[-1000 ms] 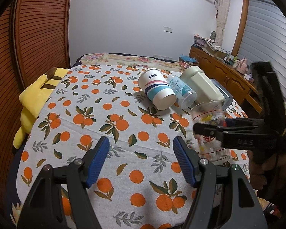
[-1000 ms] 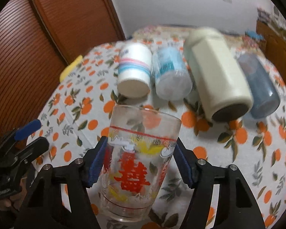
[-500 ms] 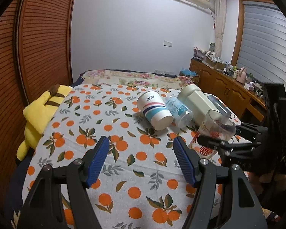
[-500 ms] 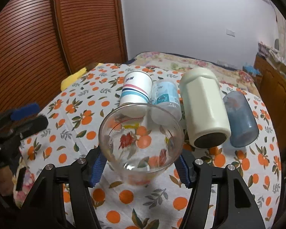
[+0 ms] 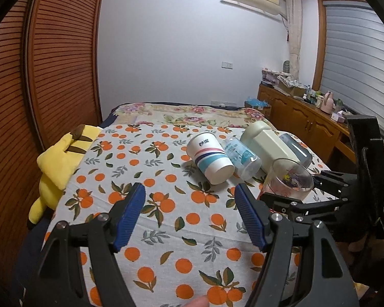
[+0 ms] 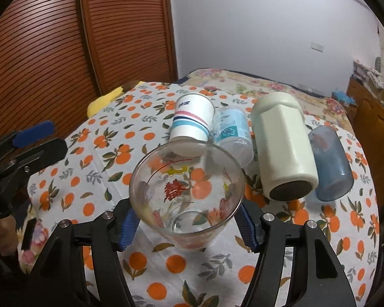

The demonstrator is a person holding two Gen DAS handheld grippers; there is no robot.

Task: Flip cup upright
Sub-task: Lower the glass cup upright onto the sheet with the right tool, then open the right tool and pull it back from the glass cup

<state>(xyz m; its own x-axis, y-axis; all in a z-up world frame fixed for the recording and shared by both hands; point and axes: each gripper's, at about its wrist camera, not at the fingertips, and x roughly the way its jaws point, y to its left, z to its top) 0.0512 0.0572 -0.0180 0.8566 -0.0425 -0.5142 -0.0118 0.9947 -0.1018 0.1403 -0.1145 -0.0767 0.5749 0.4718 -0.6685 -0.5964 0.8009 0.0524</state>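
My right gripper (image 6: 187,226) is shut on a clear printed glass cup (image 6: 187,192), holding it near its base above the table, mouth tilted up and away from me. The same glass cup (image 5: 289,181) shows at the right of the left wrist view, held in the right gripper (image 5: 294,199). My left gripper (image 5: 189,215) is open and empty over the orange-print tablecloth (image 5: 153,192), left of the glass. It also shows at the left edge of the right wrist view (image 6: 25,148).
Lying on their sides behind the glass are a striped paper cup (image 6: 192,128), a clear bottle with a blue label (image 6: 233,133), a cream flask (image 6: 281,148) and a blue tumbler (image 6: 330,166). A yellow plush toy (image 5: 59,158) sits at the table's left edge.
The right gripper has lifted the glass and tipped it, so its mouth now faces up and away. The left gripper has drawn back and tilted up.
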